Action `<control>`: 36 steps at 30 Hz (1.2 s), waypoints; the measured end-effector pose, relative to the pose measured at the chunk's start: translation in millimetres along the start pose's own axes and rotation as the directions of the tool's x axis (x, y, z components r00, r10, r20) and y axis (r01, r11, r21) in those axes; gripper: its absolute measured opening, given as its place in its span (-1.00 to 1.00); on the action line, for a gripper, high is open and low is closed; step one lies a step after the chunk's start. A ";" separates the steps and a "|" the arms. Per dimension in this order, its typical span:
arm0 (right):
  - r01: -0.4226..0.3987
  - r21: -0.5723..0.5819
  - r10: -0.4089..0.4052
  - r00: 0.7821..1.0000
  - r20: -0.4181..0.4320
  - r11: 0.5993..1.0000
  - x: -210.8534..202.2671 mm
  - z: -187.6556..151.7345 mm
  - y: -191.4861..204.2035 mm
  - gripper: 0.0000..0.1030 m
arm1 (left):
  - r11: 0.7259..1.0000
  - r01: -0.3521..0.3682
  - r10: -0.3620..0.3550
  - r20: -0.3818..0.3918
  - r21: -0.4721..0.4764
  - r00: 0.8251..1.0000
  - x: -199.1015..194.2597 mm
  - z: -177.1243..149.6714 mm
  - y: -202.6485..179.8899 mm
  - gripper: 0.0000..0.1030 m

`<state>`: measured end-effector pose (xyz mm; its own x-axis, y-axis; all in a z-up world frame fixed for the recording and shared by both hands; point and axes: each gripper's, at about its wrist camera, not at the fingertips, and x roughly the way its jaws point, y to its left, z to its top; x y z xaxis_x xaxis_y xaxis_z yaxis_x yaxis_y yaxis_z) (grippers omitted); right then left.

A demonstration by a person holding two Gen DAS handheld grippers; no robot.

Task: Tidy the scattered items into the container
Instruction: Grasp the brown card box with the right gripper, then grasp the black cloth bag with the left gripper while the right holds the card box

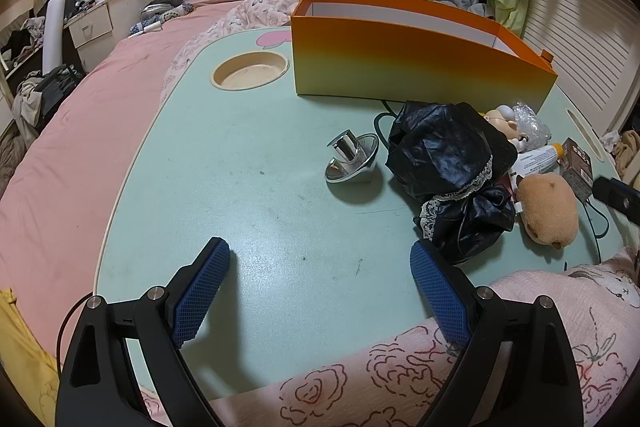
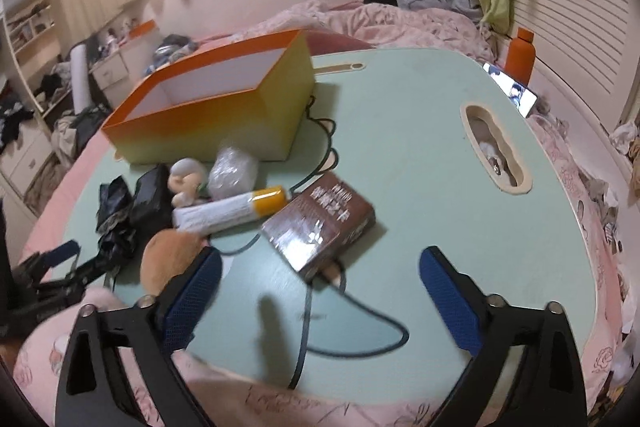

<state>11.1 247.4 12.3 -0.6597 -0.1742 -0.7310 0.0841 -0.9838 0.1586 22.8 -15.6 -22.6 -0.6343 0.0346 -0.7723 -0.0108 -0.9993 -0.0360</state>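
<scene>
A pale green lap tabletop (image 1: 240, 163) sits on a bed covered in pink bedding (image 1: 80, 131). Going left to right, a round cream cup recess (image 1: 250, 70) is sunk into the tabletop near its far left corner. Just right of it stands the container, a tall open cardboard box, orange fading to yellow with a white inside (image 1: 400, 67), and it looks empty.

In front of the box, a shiny chrome cone-shaped metal piece (image 1: 352, 163) lies tilted on the tabletop, apart from the rest. Right of it is a crumpled black glossy bag with a strip of white lace (image 1: 448, 163), heaped against the other scattered things: a small doll head with pale hair (image 2: 186, 173), a wad of clear bubble wrap (image 2: 232, 171), a white tube with a yellow cap (image 2: 232, 211) and a round tan plush toy (image 1: 550, 203). Farther right lies a brown rectangular carton wrapped in clear film (image 2: 320, 223), resting on a dark green cable (image 2: 360, 307).

The left tongs (image 1: 320, 267) are spread wide over bare tabletop, pinching nothing. The right tongs (image 2: 320, 275) are also spread wide, empty, with the brown carton just beyond their tips.
</scene>
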 end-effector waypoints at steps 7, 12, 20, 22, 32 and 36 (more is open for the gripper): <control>0.067 -0.063 -0.070 0.997 -0.046 0.996 20.9 16.4 9.6 0.83 | 1.000 -0.001 0.001 0.000 0.000 1.000 0.1 -0.1 -0.1 0.78; 0.117 -0.111 -0.123 0.991 -0.046 0.987 25.0 5.4 17.9 0.32 | 1.000 0.001 -0.001 0.000 0.000 1.000 -0.7 -0.6 0.8 0.78; 0.073 -0.067 -0.068 0.995 0.071 0.995 -1.2 -7.2 12.9 0.32 | 1.000 0.002 -0.002 0.000 -0.001 1.000 -0.9 -0.4 1.5 0.78; 0.061 -0.058 -0.056 0.995 0.077 0.996 -1.5 -7.0 11.4 0.32 | 1.000 0.002 -0.002 0.002 -0.002 1.000 -1.7 -0.6 1.9 0.78; 0.053 -0.058 -0.049 0.996 0.071 0.997 1.4 -7.3 12.2 0.32 | 0.990 0.052 -0.078 0.201 0.133 0.977 -48.5 6.4 -25.4 0.78; 0.049 -0.057 -0.045 0.997 0.068 0.997 2.5 -7.3 12.0 0.33 | 0.981 0.048 -0.076 0.147 0.186 0.986 -36.5 22.3 -45.7 0.78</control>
<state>15.9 234.8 7.6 -0.7120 -0.1261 -0.6908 0.0936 -0.9920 0.0846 29.2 28.4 21.4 -0.7382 0.1080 -0.6658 -0.1847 -0.9818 0.0455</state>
